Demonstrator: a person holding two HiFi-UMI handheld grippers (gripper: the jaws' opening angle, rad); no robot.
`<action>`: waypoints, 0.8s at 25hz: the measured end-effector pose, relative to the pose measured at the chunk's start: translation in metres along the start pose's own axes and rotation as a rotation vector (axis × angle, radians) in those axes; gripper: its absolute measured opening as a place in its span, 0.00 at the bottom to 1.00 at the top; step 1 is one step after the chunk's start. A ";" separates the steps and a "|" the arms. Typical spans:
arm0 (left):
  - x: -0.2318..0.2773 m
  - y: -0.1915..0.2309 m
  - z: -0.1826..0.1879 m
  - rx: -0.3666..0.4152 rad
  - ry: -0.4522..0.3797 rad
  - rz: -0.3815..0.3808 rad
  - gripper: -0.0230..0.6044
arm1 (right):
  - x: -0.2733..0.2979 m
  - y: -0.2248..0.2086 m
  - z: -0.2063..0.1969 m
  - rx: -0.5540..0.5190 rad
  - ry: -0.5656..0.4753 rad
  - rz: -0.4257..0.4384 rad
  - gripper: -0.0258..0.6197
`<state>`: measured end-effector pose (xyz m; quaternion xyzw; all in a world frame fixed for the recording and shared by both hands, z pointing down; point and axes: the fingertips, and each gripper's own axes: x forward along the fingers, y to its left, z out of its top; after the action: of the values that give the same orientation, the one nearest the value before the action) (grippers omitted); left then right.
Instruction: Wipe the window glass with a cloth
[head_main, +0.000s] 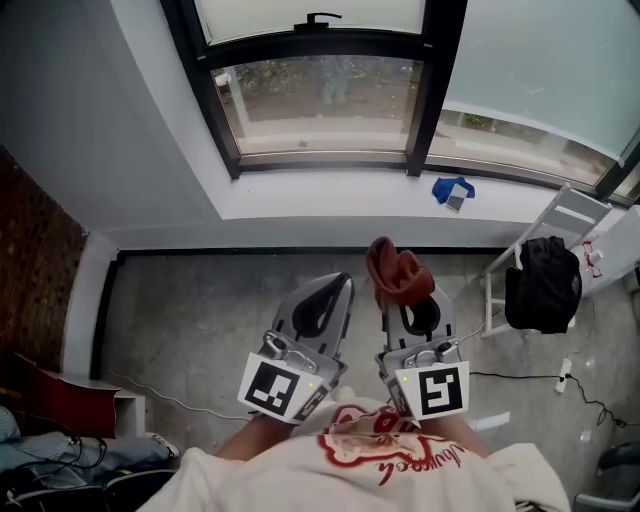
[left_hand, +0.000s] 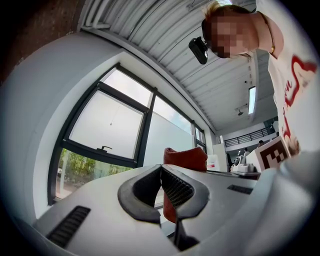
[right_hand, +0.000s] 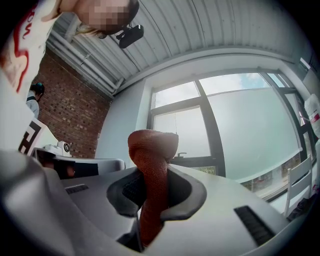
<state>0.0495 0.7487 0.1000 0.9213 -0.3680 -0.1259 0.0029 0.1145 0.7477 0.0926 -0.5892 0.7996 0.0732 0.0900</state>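
Two grippers are held side by side above the floor, facing the window glass (head_main: 320, 95). The right gripper (right_hand: 150, 176) pinches a rust-red cloth (right_hand: 152, 150), whose long axis runs along the jaws. Its bunched end sticks out past the tips toward the window, and its other end is lost between the jaws. The left gripper (left_hand: 161, 169) has its jaws pressed together on nothing.

You are getting soft, even daylight from the window (head_main: 320, 100) at the far side. The frosted pane (head_main: 540, 60) at right is glowing pale, without harsh glare. Shadows are showing faint. Both gripper views are bowing at their edges and darkening to black corners.
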 end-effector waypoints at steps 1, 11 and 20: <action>0.001 0.001 0.000 -0.002 -0.001 0.001 0.07 | 0.000 -0.001 0.002 -0.004 -0.012 0.002 0.15; -0.003 0.008 -0.018 -0.008 0.049 0.020 0.07 | 0.003 -0.008 -0.011 -0.012 -0.021 -0.012 0.15; 0.058 0.069 -0.030 -0.041 0.031 0.004 0.07 | 0.075 -0.030 -0.036 -0.059 0.002 -0.010 0.15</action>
<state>0.0505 0.6568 0.1229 0.9222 -0.3670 -0.1190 0.0275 0.1194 0.6615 0.1099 -0.5957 0.7942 0.0956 0.0722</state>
